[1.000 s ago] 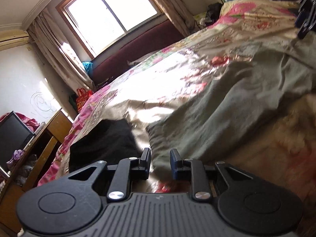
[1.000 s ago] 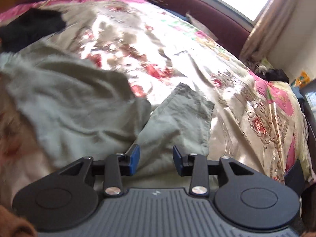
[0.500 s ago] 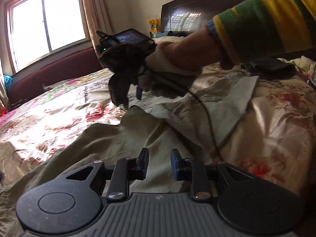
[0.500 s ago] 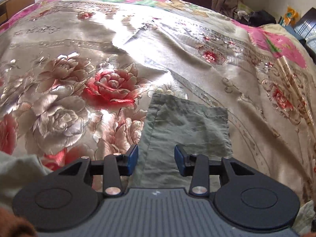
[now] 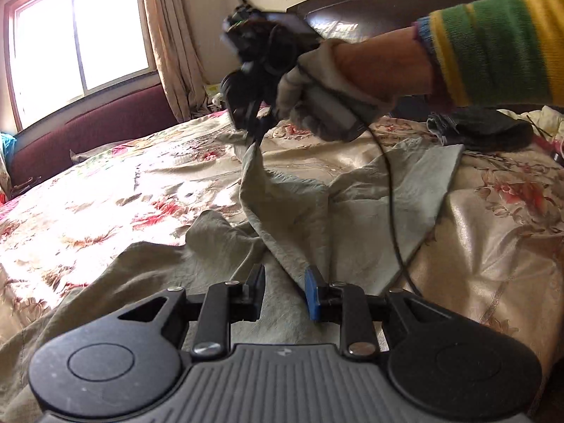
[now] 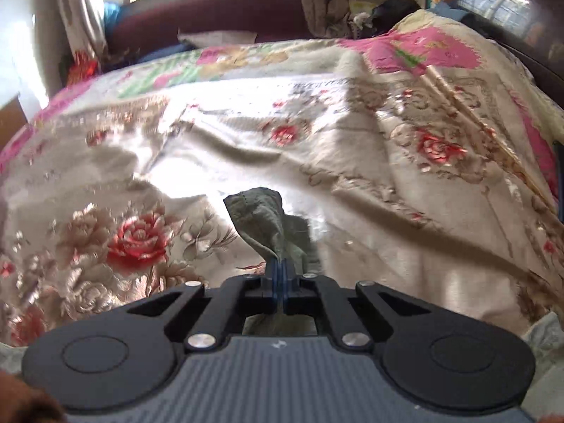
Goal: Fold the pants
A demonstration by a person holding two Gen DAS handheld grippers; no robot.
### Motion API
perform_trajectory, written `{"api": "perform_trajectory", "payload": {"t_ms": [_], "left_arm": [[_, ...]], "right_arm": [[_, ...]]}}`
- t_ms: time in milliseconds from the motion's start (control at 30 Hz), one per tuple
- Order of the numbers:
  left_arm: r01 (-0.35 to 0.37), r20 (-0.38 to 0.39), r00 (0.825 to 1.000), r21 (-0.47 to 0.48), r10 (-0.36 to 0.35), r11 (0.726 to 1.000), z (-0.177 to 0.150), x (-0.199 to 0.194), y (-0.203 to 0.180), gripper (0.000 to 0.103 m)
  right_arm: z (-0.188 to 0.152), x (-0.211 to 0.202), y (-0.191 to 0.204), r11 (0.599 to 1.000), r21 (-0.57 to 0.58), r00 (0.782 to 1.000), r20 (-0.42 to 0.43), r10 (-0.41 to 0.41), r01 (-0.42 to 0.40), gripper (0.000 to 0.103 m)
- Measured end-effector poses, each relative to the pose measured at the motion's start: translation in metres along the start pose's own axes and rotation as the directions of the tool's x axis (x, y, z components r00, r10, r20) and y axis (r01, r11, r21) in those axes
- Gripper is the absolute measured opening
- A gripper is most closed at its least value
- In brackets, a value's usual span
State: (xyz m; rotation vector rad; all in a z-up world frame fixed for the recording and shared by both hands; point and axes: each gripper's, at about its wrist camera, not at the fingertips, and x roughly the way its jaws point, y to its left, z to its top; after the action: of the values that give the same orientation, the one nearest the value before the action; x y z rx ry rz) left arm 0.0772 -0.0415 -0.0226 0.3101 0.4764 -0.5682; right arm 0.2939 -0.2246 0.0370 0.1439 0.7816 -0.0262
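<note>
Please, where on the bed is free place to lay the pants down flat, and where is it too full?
Free: the wide floral bedspread between the pants and the maroon bench under the window. Crowded: near the headboard, where dark clothing lies, and the near side, under the crumpled pants, which the right claw grips by a hem.

- Right claw (image 6: 281, 275): jaws pressed together, pinching a bunched hem of the pants (image 6: 268, 222); angled downward.
- Right hand (image 5: 317, 95): gloved, wrapped round the claw's handle, raised; striped sleeve (image 5: 493, 42) at the forearm.
- Left claw (image 5: 284, 290): jaws parted with a gap, nothing between the pads, low over the cloth.
</note>
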Motion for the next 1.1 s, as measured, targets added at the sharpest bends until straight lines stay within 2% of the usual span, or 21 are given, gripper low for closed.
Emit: {"api": "perform_trajectory", "payload": {"t_ms": [100,200,300,400,500,567,767,833,933,1067,1100], "left_arm": [[0.012,0.002,1.000,0.049,-0.013,0.999,0.011,0.009,-0.015,0.040],[0.036,-0.002,0.999,0.103,-0.036,0.994,0.020,0.022,-0.035,0.040],[0.072,-0.031,0.997,0.173,-0.068,0.982,0.027,0.041,-0.059,0.040],[0.096,-0.078,0.994,0.259,-0.079,0.961,0.028,0.058,-0.081,0.041],[0.104,-0.120,0.990,0.320,-0.068,0.942,0.027,0.070,-0.098,0.041],[0.097,-0.131,0.990,0.354,-0.054,0.930,0.029,0.075,-0.103,0.041],[0.090,-0.136,0.990,0.413,-0.037,0.906,0.038,0.082,-0.119,0.041],[0.091,-0.131,0.991,0.416,-0.039,0.905,0.042,0.082,-0.123,0.041],[0.103,-0.125,0.991,0.437,-0.053,0.894,0.043,0.083,-0.133,0.041],[0.129,-0.132,0.988,0.469,-0.075,0.874,0.042,0.088,-0.148,0.042],[0.135,-0.135,0.988,0.476,-0.080,0.869,0.041,0.088,-0.152,0.042]], "right_arm": [[-0.014,-0.060,-0.069,0.990,0.143,0.995,0.099,0.006,-0.020,0.002],[-0.049,-0.105,-0.141,0.954,0.298,0.986,0.163,-0.020,-0.030,0.002],[-0.096,-0.112,-0.200,0.904,0.427,0.987,0.136,-0.087,0.021,0.002],[-0.140,-0.099,-0.240,0.834,0.551,0.994,0.088,-0.065,0.006,0.002],[-0.167,-0.093,-0.256,0.784,0.619,0.993,0.115,-0.025,-0.052,0.003],[-0.175,-0.089,-0.261,0.756,0.649,0.990,0.140,-0.004,-0.089,0.009],[-0.179,-0.089,-0.275,0.688,0.698,0.972,0.230,0.046,-0.198,0.014],[-0.179,-0.096,-0.277,0.688,0.697,0.965,0.260,0.023,-0.204,0.027],[-0.180,-0.100,-0.281,0.697,0.699,0.968,0.249,-0.027,-0.161,0.037],[-0.186,-0.092,-0.287,0.659,0.737,0.973,0.229,-0.030,-0.153,0.034],[-0.188,-0.091,-0.286,0.654,0.741,0.972,0.230,-0.039,-0.149,0.022]]}}
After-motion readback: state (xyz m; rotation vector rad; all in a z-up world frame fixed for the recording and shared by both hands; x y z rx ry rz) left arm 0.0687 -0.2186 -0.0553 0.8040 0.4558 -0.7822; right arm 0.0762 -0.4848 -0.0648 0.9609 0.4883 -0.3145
